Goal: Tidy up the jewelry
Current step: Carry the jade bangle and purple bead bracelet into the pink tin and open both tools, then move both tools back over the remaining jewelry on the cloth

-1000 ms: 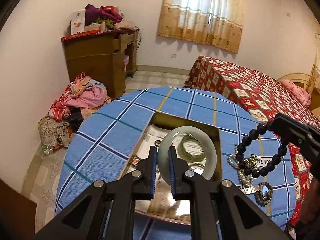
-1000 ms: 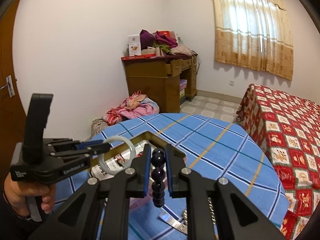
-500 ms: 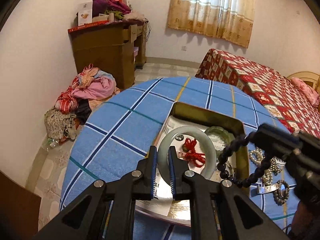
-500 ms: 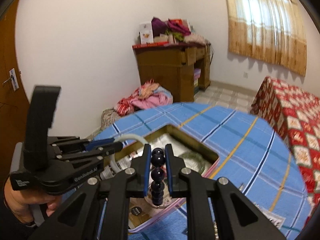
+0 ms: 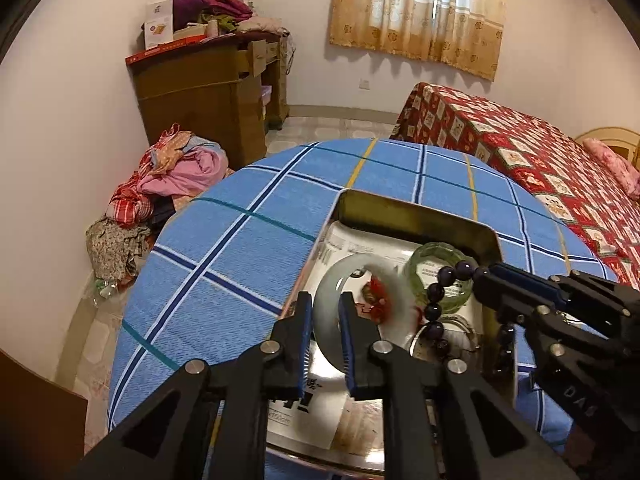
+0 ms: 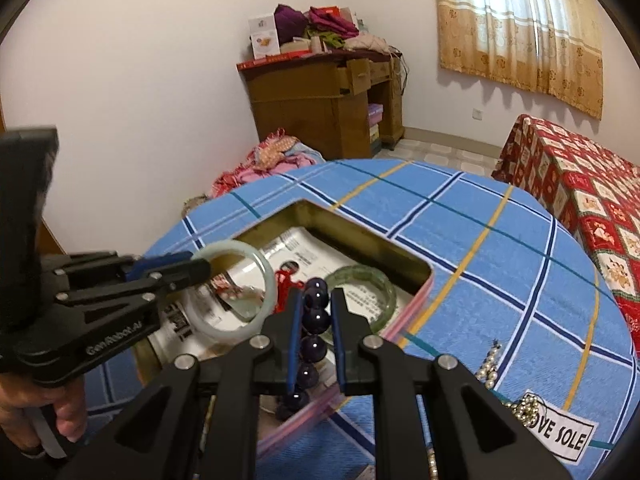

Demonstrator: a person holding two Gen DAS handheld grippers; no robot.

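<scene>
My left claw (image 5: 325,322) has the pale bangle (image 5: 362,312) between its pads. The pads have just been opening a little, so I can't tell if they press on it now or have let go. The bangle stands up on its edge right in front of the claw, over the tin (image 5: 416,220).

My right claw (image 6: 316,312) is nearly shut and pinches the dark bead bracelet (image 6: 314,320). The beads hang down under it, into the tin.

Just past the right claw, a green bangle (image 6: 362,280) lies flat in the tin, and a red knot charm (image 6: 285,282) sits a bit to the claw's left.

What could go wrong? The pale bangle looks hard and smooth. If the left claw lets go while the bangle is this high, I think it may fall on the green bangle and chip, or roll away. The beads could also loop over the tin's side and pull out when I lift. The two claws are close and could bump.
</scene>
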